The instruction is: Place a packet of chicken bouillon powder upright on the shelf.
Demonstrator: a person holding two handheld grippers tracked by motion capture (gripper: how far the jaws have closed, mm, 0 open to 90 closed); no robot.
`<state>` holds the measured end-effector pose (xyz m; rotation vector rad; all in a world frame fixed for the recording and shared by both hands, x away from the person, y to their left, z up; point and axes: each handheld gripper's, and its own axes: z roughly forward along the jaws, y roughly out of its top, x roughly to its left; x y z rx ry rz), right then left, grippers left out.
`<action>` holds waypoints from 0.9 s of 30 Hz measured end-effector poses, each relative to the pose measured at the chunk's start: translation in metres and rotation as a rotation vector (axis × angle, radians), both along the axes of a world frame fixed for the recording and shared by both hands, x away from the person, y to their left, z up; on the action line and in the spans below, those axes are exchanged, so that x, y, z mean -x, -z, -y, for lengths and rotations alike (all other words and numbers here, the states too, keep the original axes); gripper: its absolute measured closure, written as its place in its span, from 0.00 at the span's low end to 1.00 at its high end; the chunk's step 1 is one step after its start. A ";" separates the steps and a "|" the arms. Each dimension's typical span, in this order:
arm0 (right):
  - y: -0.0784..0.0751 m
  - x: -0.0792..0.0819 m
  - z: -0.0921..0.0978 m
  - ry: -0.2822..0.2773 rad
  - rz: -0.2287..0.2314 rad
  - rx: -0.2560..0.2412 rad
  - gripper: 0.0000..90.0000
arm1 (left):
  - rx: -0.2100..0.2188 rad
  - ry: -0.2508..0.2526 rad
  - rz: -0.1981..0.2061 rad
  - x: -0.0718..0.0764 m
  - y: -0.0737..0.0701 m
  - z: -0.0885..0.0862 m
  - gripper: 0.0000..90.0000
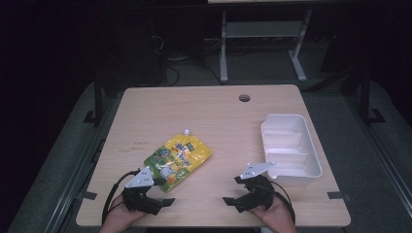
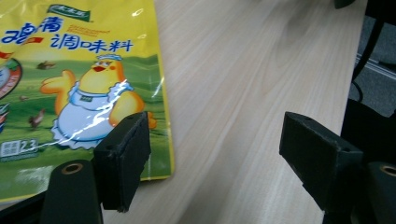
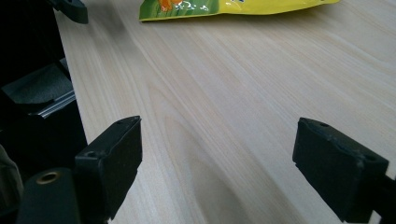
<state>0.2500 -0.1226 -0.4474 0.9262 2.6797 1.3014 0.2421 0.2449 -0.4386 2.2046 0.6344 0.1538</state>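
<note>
A yellow and green pouch (image 1: 179, 161) with a cartoon chick and a white cap lies flat on the wooden table (image 1: 218, 116), left of centre. My left gripper (image 1: 163, 192) rests near the front edge just below the pouch's lower corner, jaws open and pointing right. In the left gripper view the pouch (image 2: 70, 84) lies under and beside the left jaw, and the gripper (image 2: 222, 156) holds nothing. My right gripper (image 1: 233, 190) stands open near the front edge, pointing left over bare wood (image 3: 224, 161). The pouch's edge (image 3: 224, 7) lies far ahead of it.
An empty white plastic bin (image 1: 289, 145) sits at the table's right side, just beyond the right gripper. A round cable hole (image 1: 244, 98) is near the far edge. A grey desk frame (image 1: 262, 34) stands on the floor behind. The left gripper's jaw tip (image 3: 70, 9) shows far off.
</note>
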 end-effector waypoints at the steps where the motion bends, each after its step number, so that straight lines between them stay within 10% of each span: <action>1: 0.000 0.000 0.000 0.000 0.000 0.000 0.17 | 0.002 -0.007 0.001 0.000 0.000 -0.001 0.27; 27: -0.015 -0.031 -0.030 0.057 -0.019 0.015 0.19 | 0.008 -0.214 -0.002 -0.040 -0.001 -0.047 0.40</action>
